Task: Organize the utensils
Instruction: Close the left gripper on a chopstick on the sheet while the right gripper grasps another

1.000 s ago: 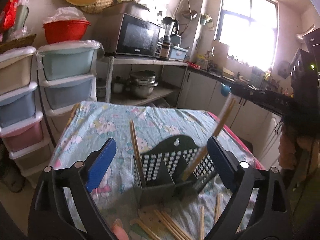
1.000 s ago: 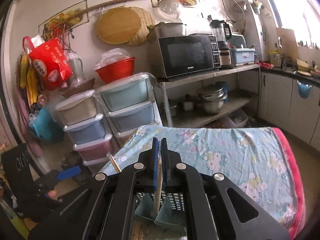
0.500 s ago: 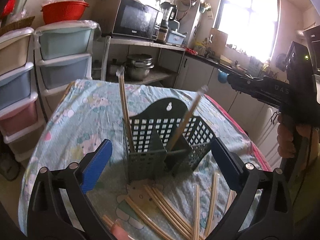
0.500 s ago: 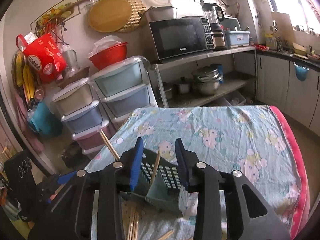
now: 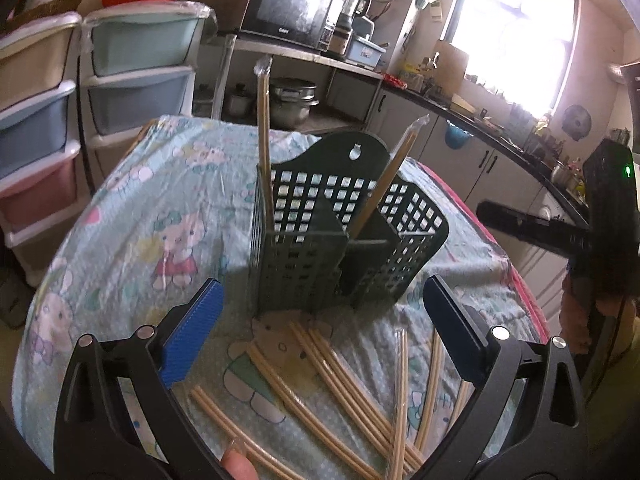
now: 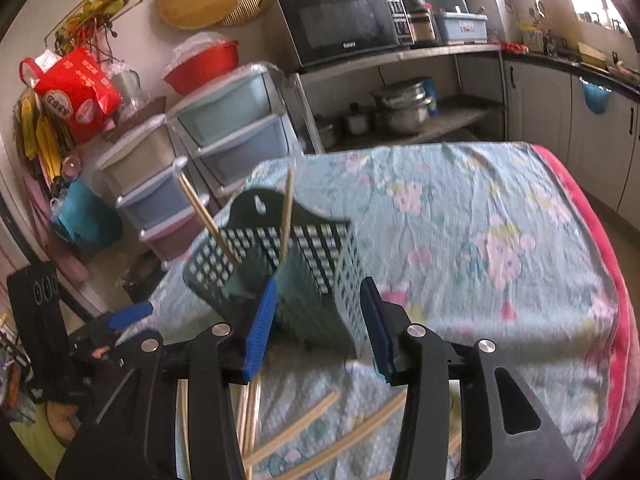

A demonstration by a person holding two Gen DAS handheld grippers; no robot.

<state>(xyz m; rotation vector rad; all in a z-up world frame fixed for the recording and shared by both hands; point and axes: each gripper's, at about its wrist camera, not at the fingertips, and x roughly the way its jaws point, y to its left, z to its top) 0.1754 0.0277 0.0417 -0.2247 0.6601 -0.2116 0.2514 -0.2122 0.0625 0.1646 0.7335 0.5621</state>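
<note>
A dark green perforated utensil holder (image 5: 340, 236) stands on the cloth-covered table (image 5: 160, 216); it also shows in the right wrist view (image 6: 288, 272). Two wrapped chopstick pairs stand in it, one upright at the left (image 5: 264, 140), one leaning right (image 5: 392, 172). Several wrapped chopstick pairs (image 5: 344, 396) lie loose on the cloth in front of it. My left gripper (image 5: 320, 332) is open and empty, above the loose chopsticks. My right gripper (image 6: 320, 332) is open and empty, just in front of the holder.
Stacked plastic drawers (image 5: 44, 120) stand left of the table. A shelf with a microwave (image 5: 292, 16) and pots is behind it. A kitchen counter (image 5: 500, 136) runs along the right. The table's red edge (image 6: 600, 280) is at the right.
My right gripper has let go of the chopstick pair, which now leans in the holder, has opened wider and drawn back. My left gripper has pulled back and lowered over the loose chopsticks.
</note>
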